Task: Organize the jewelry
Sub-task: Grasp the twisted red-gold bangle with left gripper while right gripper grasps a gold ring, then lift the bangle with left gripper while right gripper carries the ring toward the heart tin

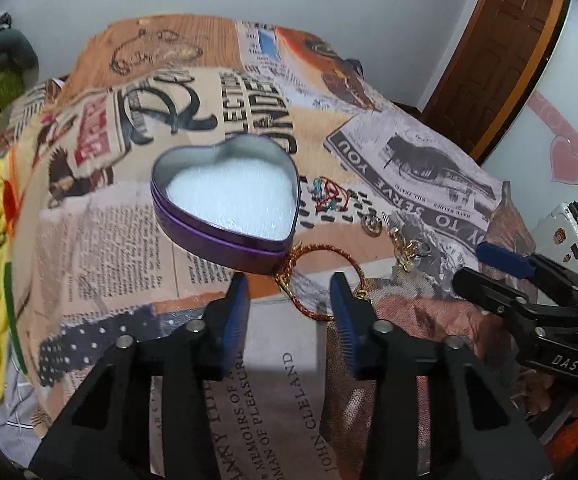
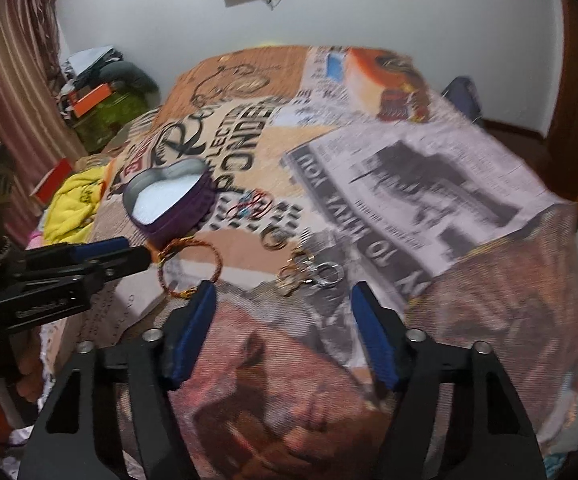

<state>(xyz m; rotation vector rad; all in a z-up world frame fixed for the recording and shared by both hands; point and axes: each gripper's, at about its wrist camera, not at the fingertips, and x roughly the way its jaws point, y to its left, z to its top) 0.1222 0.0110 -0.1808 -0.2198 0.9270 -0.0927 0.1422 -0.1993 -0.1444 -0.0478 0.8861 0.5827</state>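
Newsprint-patterned cloth covers the desk [image 1: 101, 216]. Left tongs [image 1: 289, 292] and right tongs [image 2: 281, 300] half-spread, holding nothing; bangle [image 1: 321, 280] just beyond left tips, heart tin [image 1: 225, 200] farther.

Both wrist views look forward and steeply downward along their own fingers at the printed cloth [image 1: 101, 208], from close range. Left view sits nearest the heart-shaped tin [image 1: 225, 204]; right view sees the tin [image 2: 169, 204] farther off, upper left. Both share tin and bangle [image 1: 321, 276].

Even indoor light, fisheye warp, motion blur
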